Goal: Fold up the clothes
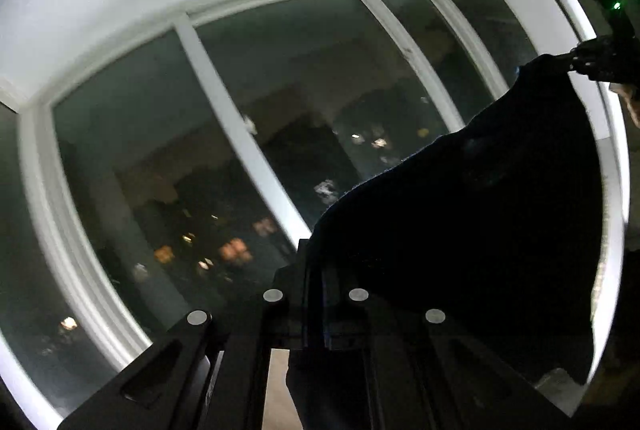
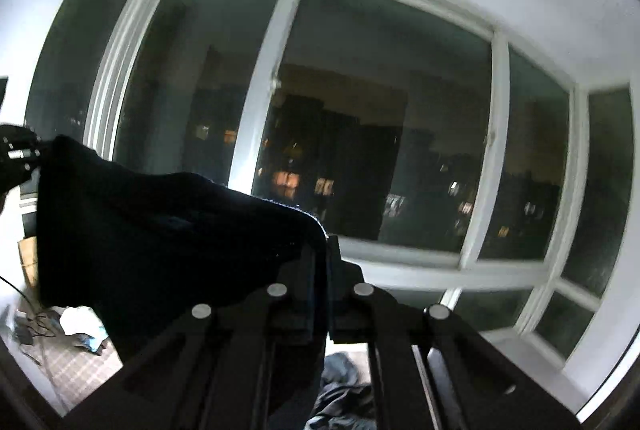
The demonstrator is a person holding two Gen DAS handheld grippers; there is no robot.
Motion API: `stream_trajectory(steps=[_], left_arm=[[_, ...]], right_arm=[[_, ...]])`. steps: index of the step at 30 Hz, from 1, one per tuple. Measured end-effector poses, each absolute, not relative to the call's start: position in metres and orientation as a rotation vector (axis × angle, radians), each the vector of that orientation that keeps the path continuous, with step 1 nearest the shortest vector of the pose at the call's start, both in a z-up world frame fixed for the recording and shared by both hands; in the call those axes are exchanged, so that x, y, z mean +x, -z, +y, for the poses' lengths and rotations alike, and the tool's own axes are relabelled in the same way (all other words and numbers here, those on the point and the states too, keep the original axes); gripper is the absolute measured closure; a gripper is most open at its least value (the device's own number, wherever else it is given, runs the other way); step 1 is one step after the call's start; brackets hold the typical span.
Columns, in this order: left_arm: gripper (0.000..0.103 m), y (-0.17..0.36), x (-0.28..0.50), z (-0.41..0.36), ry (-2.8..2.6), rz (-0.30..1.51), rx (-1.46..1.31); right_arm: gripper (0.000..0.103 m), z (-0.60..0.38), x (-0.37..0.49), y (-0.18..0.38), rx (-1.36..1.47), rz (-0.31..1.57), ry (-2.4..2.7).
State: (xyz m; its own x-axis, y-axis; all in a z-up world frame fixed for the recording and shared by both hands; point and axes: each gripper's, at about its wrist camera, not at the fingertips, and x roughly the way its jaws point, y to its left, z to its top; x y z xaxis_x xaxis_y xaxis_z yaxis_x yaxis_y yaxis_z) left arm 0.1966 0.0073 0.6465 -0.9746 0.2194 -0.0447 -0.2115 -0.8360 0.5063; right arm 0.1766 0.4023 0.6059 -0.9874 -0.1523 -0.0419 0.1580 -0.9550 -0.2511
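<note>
Gripping dark garment [image 1: 480, 230], left gripper [image 1: 316, 250] and right gripper [image 2: 326, 250] jaws clamped, no writing legible

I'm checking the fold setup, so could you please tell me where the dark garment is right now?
The dark fabric garment hangs stretched in the air between the left gripper and the right gripper, both shut on its top edge, before the large white-framed window.
</note>
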Motion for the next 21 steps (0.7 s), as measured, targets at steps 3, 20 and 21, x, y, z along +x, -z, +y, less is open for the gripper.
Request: stream_trajectory(steps=[3, 20, 21], left_arm=[[0.099, -0.660, 0.217, -0.001, -2.852, 0.827, 0.076], [0.096, -0.557, 0.059, 0.006, -2.875, 0.995, -0.463], [0.096, -0.541, 0.031, 0.006, -2.879, 1.005, -0.528]], right_arm=[[0.099, 0.390, 0.195, -0.620, -0.033, 0.421, 2.981], [0.099, 0.337, 0.050, -0.545, 0.095, 0.666, 3.053], [0.099, 0.333, 0.025, -0.531, 0.139, 0.672, 3.042]])
